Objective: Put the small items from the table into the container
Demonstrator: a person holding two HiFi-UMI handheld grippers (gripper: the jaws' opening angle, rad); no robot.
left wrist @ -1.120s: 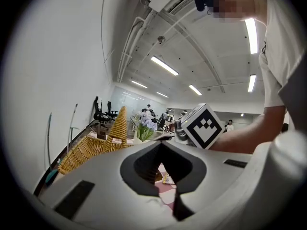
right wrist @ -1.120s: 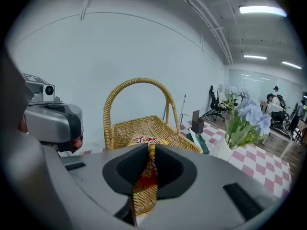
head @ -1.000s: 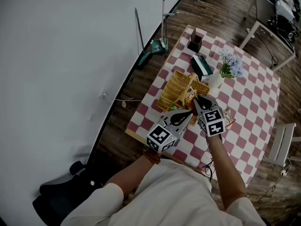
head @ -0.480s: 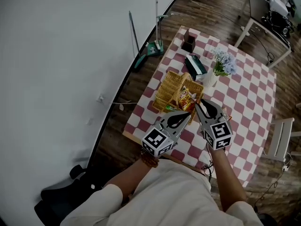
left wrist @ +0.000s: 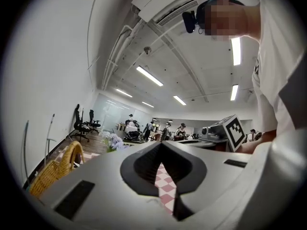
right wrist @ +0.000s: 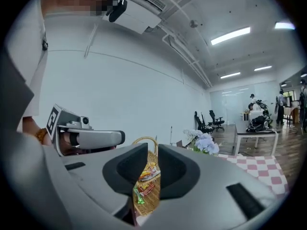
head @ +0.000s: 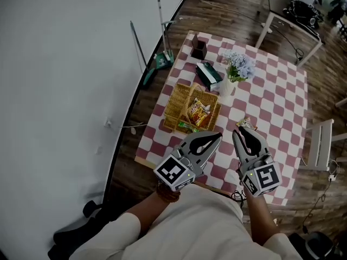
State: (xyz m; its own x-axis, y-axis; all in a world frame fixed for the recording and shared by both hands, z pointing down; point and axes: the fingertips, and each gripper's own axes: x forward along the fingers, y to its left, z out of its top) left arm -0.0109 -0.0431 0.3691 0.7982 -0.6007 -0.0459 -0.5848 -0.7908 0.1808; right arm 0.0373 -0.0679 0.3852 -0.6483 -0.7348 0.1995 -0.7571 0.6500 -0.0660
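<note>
A woven yellow basket (head: 174,103) stands near the left edge of the red-and-white checked table (head: 271,91). Snack packets (head: 199,111) lie inside it. One small wrapped item (head: 244,124) lies on the cloth just beyond my right gripper (head: 242,134). That gripper hangs above the table's near edge; its jaws are closing, a narrow gap still shows between them, and nothing is in it. Through that gap the right gripper view shows the basket (right wrist: 149,193) with packets. My left gripper (head: 218,136) hovers beside it, pointing towards the basket, shut and holding nothing.
A vase of pale blue flowers (head: 236,68), a green box (head: 208,75) and a dark box (head: 198,46) stand past the basket. A white chair (head: 320,145) is at the table's right. Poles lean on the wall to the left (head: 162,31).
Both grippers have risen and drawn back from the basket towards me. The snack packet that was at the right gripper's tips now lies in the basket.
</note>
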